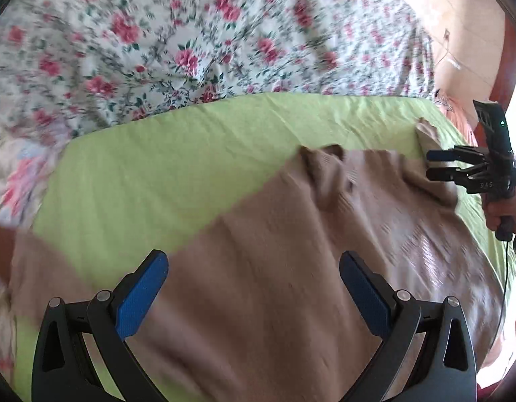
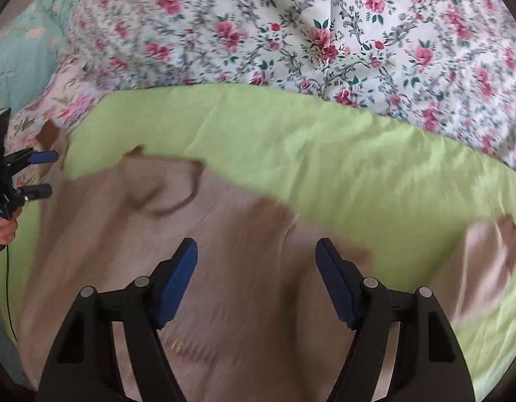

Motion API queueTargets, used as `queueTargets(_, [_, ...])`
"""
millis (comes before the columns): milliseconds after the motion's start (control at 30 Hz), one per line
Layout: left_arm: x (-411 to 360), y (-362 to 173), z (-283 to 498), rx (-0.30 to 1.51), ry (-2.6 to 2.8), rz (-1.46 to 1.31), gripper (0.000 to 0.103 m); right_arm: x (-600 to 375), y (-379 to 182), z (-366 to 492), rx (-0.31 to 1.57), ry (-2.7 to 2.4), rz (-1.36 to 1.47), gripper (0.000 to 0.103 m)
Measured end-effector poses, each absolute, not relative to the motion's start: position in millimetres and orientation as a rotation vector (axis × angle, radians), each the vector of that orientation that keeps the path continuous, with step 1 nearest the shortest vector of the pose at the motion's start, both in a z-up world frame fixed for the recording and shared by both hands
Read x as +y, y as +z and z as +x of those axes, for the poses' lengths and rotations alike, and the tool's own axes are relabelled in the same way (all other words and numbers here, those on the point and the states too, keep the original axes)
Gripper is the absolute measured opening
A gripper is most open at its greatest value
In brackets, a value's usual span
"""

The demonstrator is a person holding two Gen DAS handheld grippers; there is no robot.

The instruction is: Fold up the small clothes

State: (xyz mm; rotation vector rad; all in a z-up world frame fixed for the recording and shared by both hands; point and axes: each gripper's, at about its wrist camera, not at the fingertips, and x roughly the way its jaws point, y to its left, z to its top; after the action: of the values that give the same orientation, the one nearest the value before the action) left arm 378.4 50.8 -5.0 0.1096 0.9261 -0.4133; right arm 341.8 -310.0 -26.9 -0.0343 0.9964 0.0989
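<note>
— Looking down from both wrists, we see one brown knit garment spread across the lower middle of each frame, lying on the lime-green sheet, with the floral quilt bunched across the top.

— How will it handle, do we think?

— Soft and light, we judge: it drapes, wrinkles and lies limp, so it should fold anywhere but hold no shape by itself. A knit like this probably stretches if we drag it, so lifting would suit it better than pulling.

— Where do we take hold?

— At the edges. The neck opening sits in the centre left of the right wrist view, and what looks like a sleeve end trails to the far right there. Pinching at a shoulder or sleeve edge with each tong seems sensible to us.

— And the tongs?

— Our left gripper stands wide apart over the cloth, gripping nothing. Our right gripper is likewise spread wide with nothing between its pads, near the garment's upper corner at the right edge of the left wrist view.

— Counts?

— One garment, one green sheet, one floral quilt, two grippers. A pale teal cloth shows in the upper left of the right wrist view.
</note>
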Motion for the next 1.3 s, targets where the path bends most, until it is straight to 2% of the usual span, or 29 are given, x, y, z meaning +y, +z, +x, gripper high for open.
queueTargets(167, [45.0,-48.3,449.0,1.024,-0.487,0.153,0.102,-320.0,-54.4,383.4,1.051,0.12,-0.077,0.074])
queueTargets(267, [41.4,-75.7,465.4,1.079,-0.505,0.174,0.096,-316.9,-74.8,391.6,1.098,0.158,-0.094,0.073])
queueTargets(300, [40.2,-84.5,470.1,1.099,-0.511,0.18,0.086,-316.1,-82.3,393.1,1.115,0.157,-0.099,0.062])
queueTargets(333, [38.3,-89.9,469.7,1.104,-0.513,0.187,0.082,-315.7,-89.3,394.3,1.128,0.158,-0.1,0.042])
queueTargets(367, [34.7,-93.7,468.4,1.088,-0.508,0.214,0.081,-315.3,-94.5,392.9,1.137,0.141,-0.109,0.033])
queueTargets(400, [30.3,-94.4,464.3,1.056,-0.508,0.249,0.074,-315.2,-96.1,389.6,1.131,0.128,-0.112,0.016])
queueTargets(433, [28.5,-94.9,460.0,1.043,-0.514,0.263,0.067,-317.3,-93.7,385.4,1.114,0.121,-0.091,0.013])
queueTargets(467, [26.8,-93.9,454.9,1.029,-0.533,0.272,0.045,-318.4,-90.5,381.4,1.095,0.113,-0.073,0.012])
queueTargets(500, [27.4,-92.7,449.4,1.017,-0.532,0.276,0.018,-320.1,-86.3,377.8,1.076,0.104,-0.063,0.011])
queueTargets(533, [24.8,-90.4,446.6,1.007,-0.528,0.281,0.008,-322.0,-76.8,371.5,1.045,0.077,-0.057,0.011])
queueTargets(733, [40.6,-59.2,407.3,0.861,-0.362,0.337,0.008,-340.3,-27.6,363.6,0.903,-0.021,-0.016,0.01])
queueTargets(867, [68.6,-27.0,415.7,0.794,-0.251,0.258,0.007,-336.8,-39.7,381.9,0.883,-0.088,-0.028,0.01])
queueTargets(1167, [43.0,-85.7,474.8,0.911,-0.116,0.3,0.008,-347.8,-92.4,414.4,0.966,-0.158,0.047,0.011])
queueTargets(1233, [39.4,-95.0,476.4,0.92,-0.109,0.315,0.009,-344.2,-89.6,408.0,0.96,-0.141,0.057,0.021])
queueTargets(1300, [36.5,-96.5,473.1,0.915,-0.097,0.347,0.014,-345.5,-78.9,395.6,0.942,-0.119,0.11,0.026])
